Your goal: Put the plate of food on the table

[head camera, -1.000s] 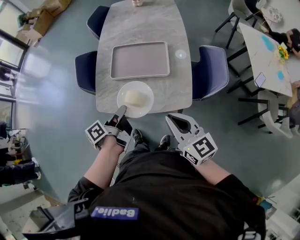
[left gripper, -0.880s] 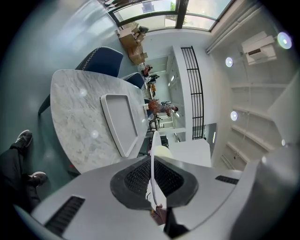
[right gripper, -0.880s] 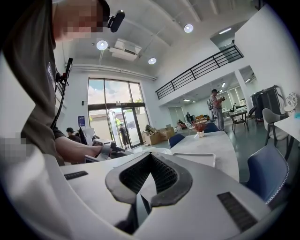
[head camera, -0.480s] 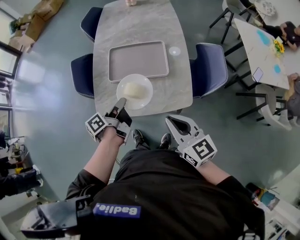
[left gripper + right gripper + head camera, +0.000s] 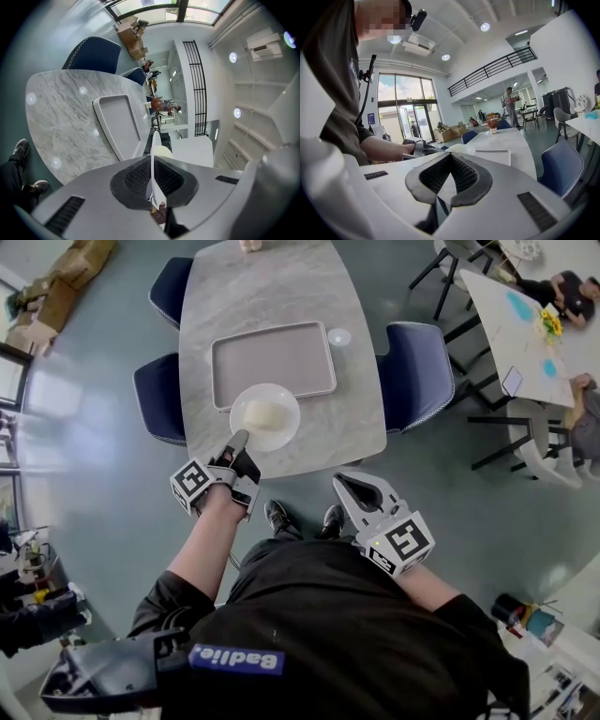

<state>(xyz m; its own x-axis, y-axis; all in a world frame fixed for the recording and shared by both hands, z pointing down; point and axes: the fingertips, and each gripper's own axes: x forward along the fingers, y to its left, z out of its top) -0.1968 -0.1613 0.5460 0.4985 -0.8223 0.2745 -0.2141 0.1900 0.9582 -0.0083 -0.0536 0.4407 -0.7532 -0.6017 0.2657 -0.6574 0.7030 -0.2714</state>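
Note:
A white plate point(image 5: 265, 416) with a pale lump of food point(image 5: 266, 412) is held over the near part of the grey marble table point(image 5: 347, 418), its far rim overlapping the near edge of a grey tray point(image 5: 272, 357). My left gripper point(image 5: 240, 442) is shut on the plate's near rim. In the left gripper view the plate point(image 5: 153, 143) stands edge-on between the pads of that gripper point(image 5: 152, 176). Whether the plate rests on the table cannot be told. My right gripper point(image 5: 354, 486) hangs shut and holds nothing, just off the table's near edge; the right gripper view shows it point(image 5: 447, 183) the same.
Navy chairs stand at the table's right point(image 5: 417, 371) and left point(image 5: 157, 395). A small white disc point(image 5: 339, 337) lies right of the tray. A cup point(image 5: 248, 245) stands at the far end. Another table point(image 5: 516, 324) with people is at the upper right.
My left gripper has carried the plate forward from the table's near edge until its far rim reaches the tray. The right gripper has stayed where it was.

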